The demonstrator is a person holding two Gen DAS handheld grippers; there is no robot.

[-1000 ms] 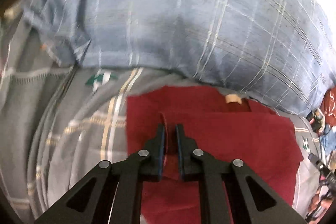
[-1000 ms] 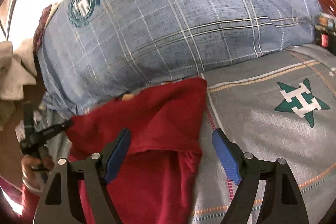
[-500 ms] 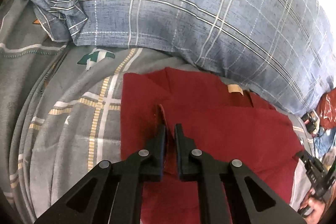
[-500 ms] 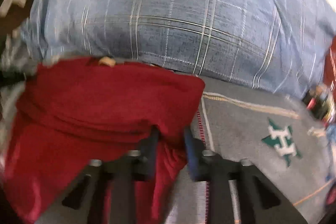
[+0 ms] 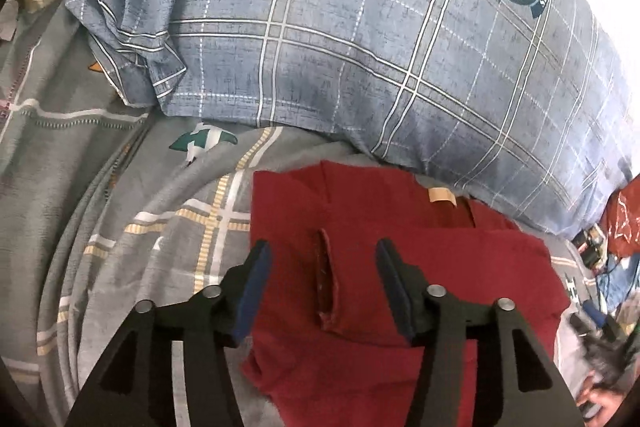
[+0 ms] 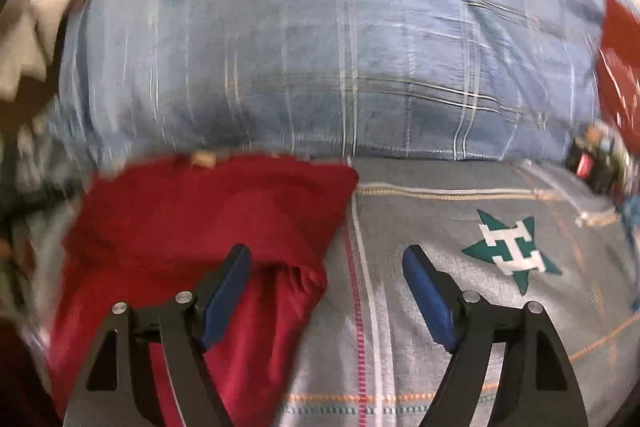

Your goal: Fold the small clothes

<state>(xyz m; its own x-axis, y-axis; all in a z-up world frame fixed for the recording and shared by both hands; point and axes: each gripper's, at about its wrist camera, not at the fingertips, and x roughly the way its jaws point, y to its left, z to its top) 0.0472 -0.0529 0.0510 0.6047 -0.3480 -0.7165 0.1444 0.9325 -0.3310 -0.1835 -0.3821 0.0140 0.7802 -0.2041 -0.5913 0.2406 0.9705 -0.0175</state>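
Note:
A dark red garment (image 5: pixel 432 267) lies partly folded on the grey bedsheet (image 5: pixel 120 227), just in front of a blue plaid pillow (image 5: pixel 360 47). My left gripper (image 5: pixel 324 287) is open above its left part, with a raised pinched ridge of red cloth standing free between the jaws. In the right wrist view the red garment (image 6: pixel 200 219) fills the lower left. My right gripper (image 6: pixel 326 287) is open over the garment's bunched right edge, holding nothing. This view is blurred.
The pillow (image 6: pixel 320 47) bounds the far side. A green star print (image 6: pixel 512 251) marks the sheet (image 6: pixel 460 367) to the right. A red bag (image 5: pixel 624 223) and small clutter (image 5: pixel 592 247) lie at the far right. A beige tag (image 5: pixel 440 195) shows at the garment's collar.
Both grippers have opened and let go of the red cloth they pinched half a second ago. The right gripper has shifted, blurring its view.

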